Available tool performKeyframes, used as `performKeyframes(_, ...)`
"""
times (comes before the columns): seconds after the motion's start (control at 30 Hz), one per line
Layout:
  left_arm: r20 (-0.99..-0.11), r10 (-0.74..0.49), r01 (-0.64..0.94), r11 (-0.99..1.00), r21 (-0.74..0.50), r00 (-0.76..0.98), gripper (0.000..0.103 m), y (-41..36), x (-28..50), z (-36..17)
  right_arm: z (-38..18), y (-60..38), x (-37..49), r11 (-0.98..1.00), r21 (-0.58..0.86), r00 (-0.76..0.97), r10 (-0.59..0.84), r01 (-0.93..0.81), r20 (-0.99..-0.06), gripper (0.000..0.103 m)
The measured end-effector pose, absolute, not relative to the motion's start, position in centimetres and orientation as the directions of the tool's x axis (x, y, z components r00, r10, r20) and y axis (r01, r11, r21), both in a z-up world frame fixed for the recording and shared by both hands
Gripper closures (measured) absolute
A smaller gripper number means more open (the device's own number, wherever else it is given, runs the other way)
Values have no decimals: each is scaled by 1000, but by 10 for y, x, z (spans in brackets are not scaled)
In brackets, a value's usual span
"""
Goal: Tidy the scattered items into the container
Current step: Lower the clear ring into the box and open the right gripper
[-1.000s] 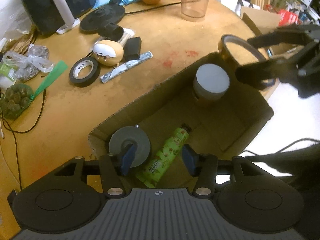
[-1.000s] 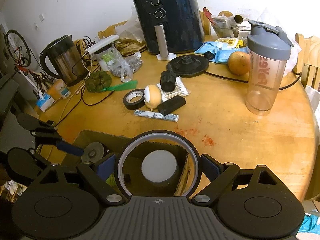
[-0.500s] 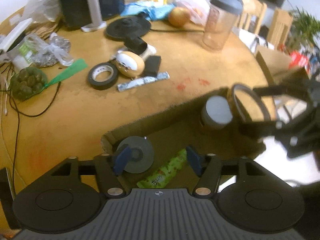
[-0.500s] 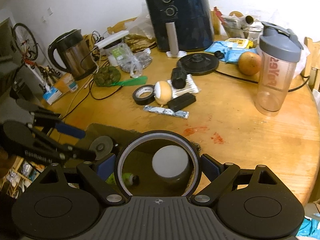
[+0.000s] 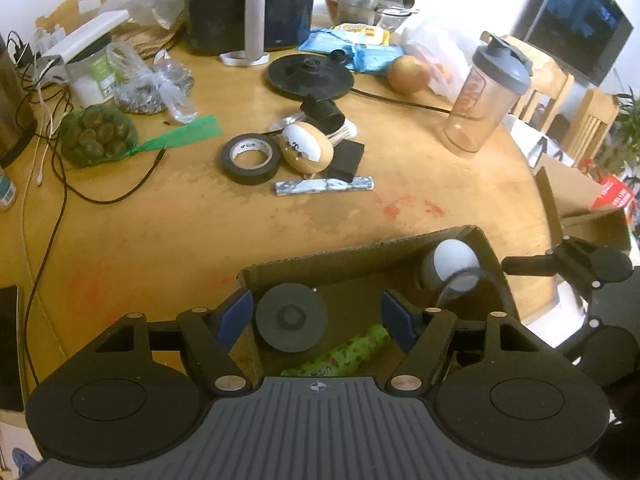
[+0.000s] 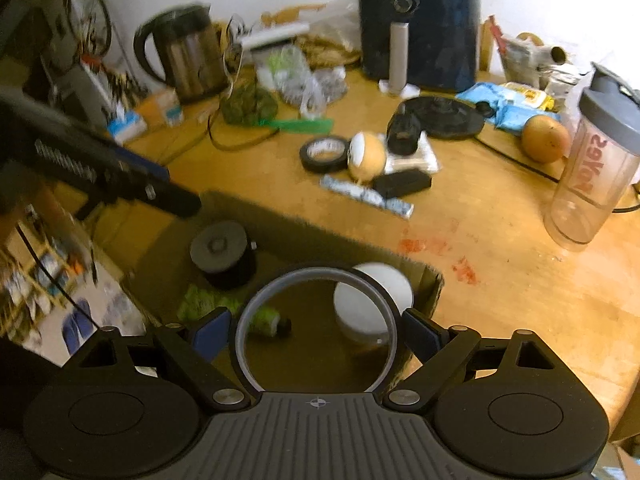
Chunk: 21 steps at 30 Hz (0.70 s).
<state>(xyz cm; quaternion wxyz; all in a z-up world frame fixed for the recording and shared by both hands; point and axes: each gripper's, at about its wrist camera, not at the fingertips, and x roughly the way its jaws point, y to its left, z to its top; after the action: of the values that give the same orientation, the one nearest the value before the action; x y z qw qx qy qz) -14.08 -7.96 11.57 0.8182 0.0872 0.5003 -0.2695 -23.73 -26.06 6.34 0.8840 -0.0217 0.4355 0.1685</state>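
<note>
The round, scuffed wooden table (image 5: pixel 192 240) fills most of both frames. At lower centre sits the brown corrugated cardboard box (image 6: pixel 320 236), holding a matte black disc (image 6: pixel 218 246), a white-lidded jar (image 6: pixel 376 292) and a green printed tube (image 5: pixel 340 354). The right gripper (image 6: pixel 316 330) jaws clasp a clear glass ring-rimmed lens (image 6: pixel 316 330) over the box. The left gripper (image 5: pixel 316 316) jaws gape wide, empty. A glossy black tape roll (image 5: pixel 251 158) lies on the table at upper centre.

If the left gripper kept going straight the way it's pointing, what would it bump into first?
Probably the dark round disc-topped item in the cardboard box, which sits right between the open left gripper fingers. Depth is hard to judge here.
</note>
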Motion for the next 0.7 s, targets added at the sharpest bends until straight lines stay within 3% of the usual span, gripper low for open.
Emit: performKeyframes(0.7, -828, -359, 480, 868, -126, 432, 33, -82, -133, 131, 80, -285, -228, 970, 151, 638, 238, -188, -733, 0)
